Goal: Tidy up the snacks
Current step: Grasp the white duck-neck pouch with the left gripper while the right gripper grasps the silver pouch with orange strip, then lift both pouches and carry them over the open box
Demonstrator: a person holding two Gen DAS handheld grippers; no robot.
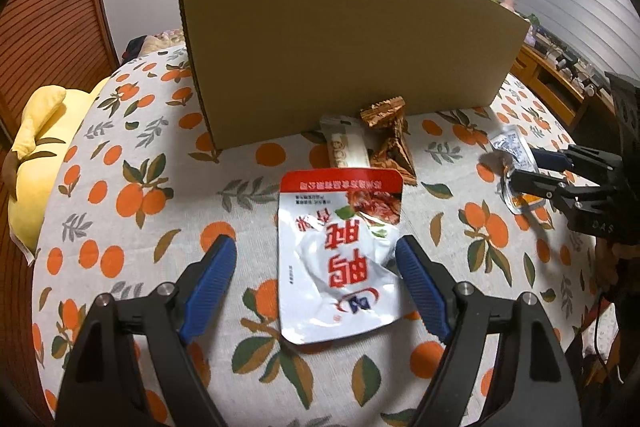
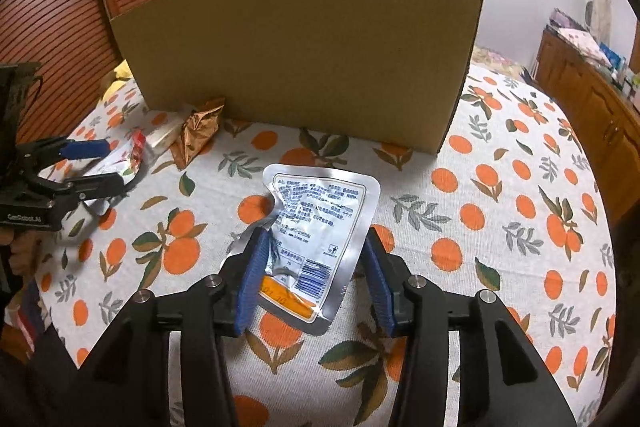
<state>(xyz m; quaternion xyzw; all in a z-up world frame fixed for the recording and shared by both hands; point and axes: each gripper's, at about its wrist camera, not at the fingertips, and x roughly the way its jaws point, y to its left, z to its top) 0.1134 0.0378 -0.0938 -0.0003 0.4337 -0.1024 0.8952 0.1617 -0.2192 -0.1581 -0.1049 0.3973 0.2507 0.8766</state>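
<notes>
**Two tongs, two pouches**

We are holding our left tongs (image 1: 316, 259) wide apart over the white pouch (image 1: 340, 259), which is lying flat on the orange-print cloth (image 1: 120, 187); the right pad is sitting at the pouch's edge, the left pad well clear of it. Our right tongs (image 2: 316, 259) are standing narrower around the silver pouch (image 2: 320, 227), printed back up; the left pad is pressing its crumpled edge, while the right pad is just beside the other edge, so we cannot tell whether it is gripped. Beyond, a bronze wrapper (image 1: 390, 143) and a pale packet (image 1: 346, 147) are lying against the upright box (image 1: 340, 59).
</notes>
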